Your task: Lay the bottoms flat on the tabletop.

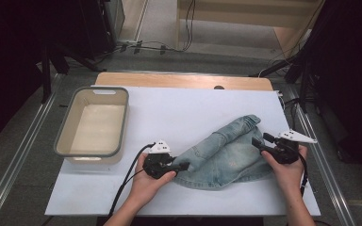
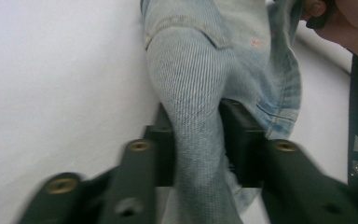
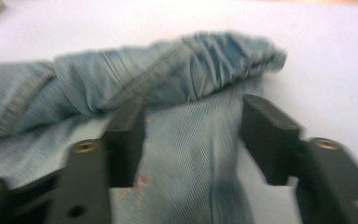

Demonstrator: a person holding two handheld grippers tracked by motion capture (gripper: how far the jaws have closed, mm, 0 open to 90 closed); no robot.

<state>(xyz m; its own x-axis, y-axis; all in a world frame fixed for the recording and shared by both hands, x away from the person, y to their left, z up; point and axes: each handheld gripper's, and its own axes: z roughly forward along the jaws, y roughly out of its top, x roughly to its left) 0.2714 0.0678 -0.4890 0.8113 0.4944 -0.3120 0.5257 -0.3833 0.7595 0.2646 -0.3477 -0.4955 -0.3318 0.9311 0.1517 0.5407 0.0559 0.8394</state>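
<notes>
Garment: crumpled light-blue denim jeans (image 1: 226, 157) lie on the white table sheet (image 1: 179, 113), toward its near right part.
Left gripper (image 1: 183, 166): jaws pinched on a ridge of denim at the garment's left edge; the left gripper view shows the fold (image 2: 193, 140) pressed between both black pads.
Right gripper (image 1: 258, 145): at the garment's right edge, jaws spread wide over the cloth, denim between them without being clamped.
Container: grey-rimmed beige plastic tub (image 1: 93, 123) stands on the left, well apart from the jeans.
</notes>
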